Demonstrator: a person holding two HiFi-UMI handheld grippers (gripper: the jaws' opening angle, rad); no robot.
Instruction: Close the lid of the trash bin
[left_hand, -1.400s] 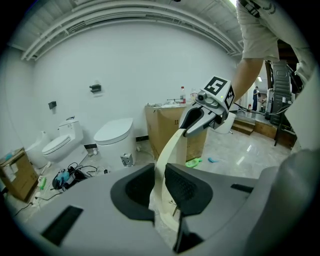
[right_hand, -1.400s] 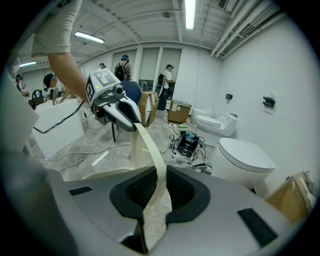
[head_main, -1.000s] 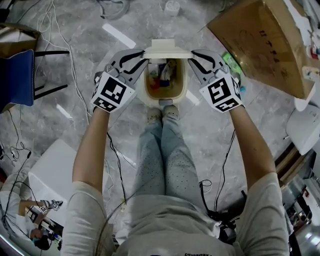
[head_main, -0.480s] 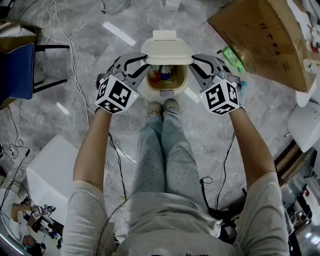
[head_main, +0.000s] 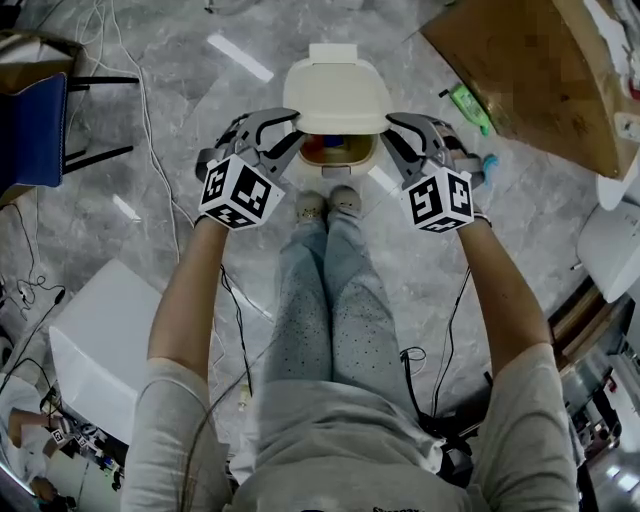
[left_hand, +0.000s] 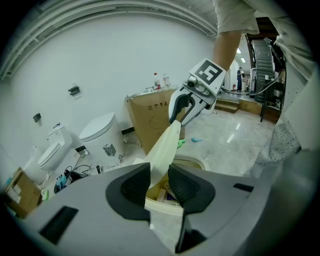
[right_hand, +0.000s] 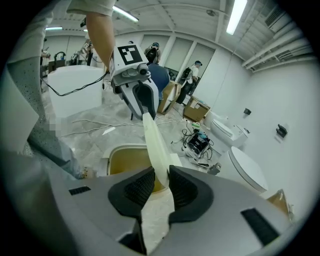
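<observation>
Tipped the lid (head_main: 336, 95) much lower over the trash bin (head_main: 338, 160) than a second before, leaving only the near strip of its opening uncovered. Kept the lid's side edges between left claw (head_main: 287, 127) and right claw (head_main: 391, 136), both just widened, pads loose.

Trash bin (head_main: 338, 172): cream plastic with rounded corners, upright on the grey marbled floor (head_main: 150, 150), in the upper middle of the head view.
Bin opening: only the near strip shows under the lid, yellowish inside, with red and blue rubbish (head_main: 325, 148) in it.
Lid (head_main: 337, 95): cream, smooth, rounded like the bin, attached along the bin's far edge.
Lid pose: partly lowered, slanting over most of the opening, its near edge raised off the rim; not shut.
</observation>
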